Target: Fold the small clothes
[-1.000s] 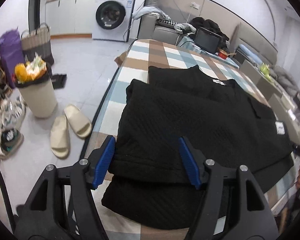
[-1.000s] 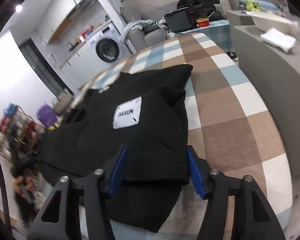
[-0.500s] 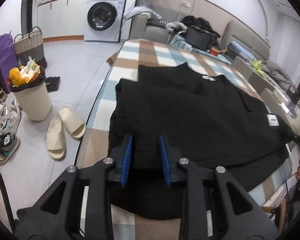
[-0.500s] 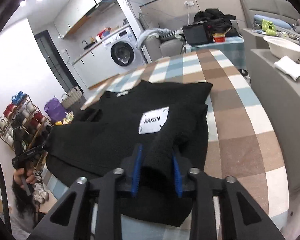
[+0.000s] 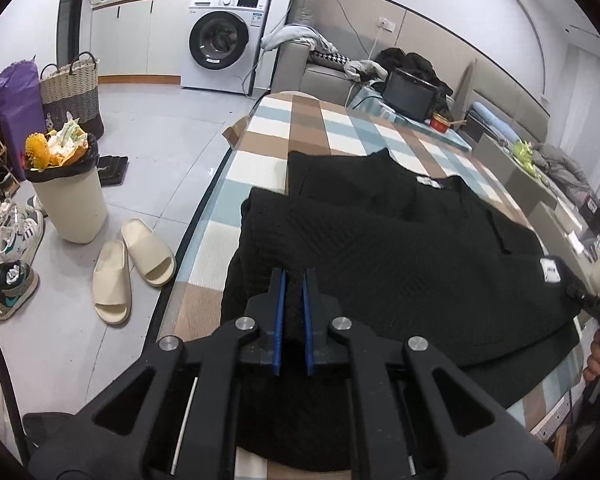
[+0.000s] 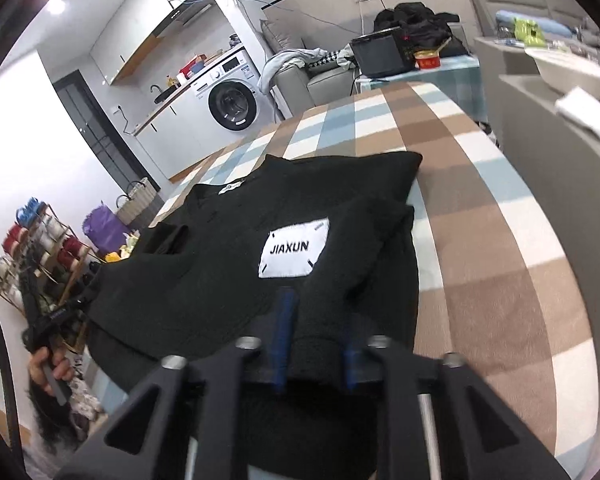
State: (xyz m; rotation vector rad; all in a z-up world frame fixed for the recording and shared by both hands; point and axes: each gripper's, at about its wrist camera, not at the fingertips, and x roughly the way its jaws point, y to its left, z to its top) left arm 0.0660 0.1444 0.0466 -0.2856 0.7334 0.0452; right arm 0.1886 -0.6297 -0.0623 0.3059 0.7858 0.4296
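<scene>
A black knitted garment (image 5: 400, 252) lies on the checked tablecloth (image 5: 312, 136), sleeves folded in over the body. It has a white JIAXUN patch (image 6: 294, 250). My left gripper (image 5: 294, 280) is shut on the garment's near hem at its left side. My right gripper (image 6: 314, 312) is shut on a bunched fold of the same garment (image 6: 228, 264) at its right side, just below the patch. The cloth between both pairs of blue pads is pinched and raised a little.
The table edge (image 5: 192, 236) drops to the floor on the left, with slippers (image 5: 132, 268), a full bin (image 5: 66, 196) and shoes below. A grey counter (image 6: 560, 148) stands close on the right. A black box (image 5: 410, 94) sits beyond the far end.
Both grippers went from open around the hem to shut on it. The gripped cloth has bunched up and lifted slightly.
</scene>
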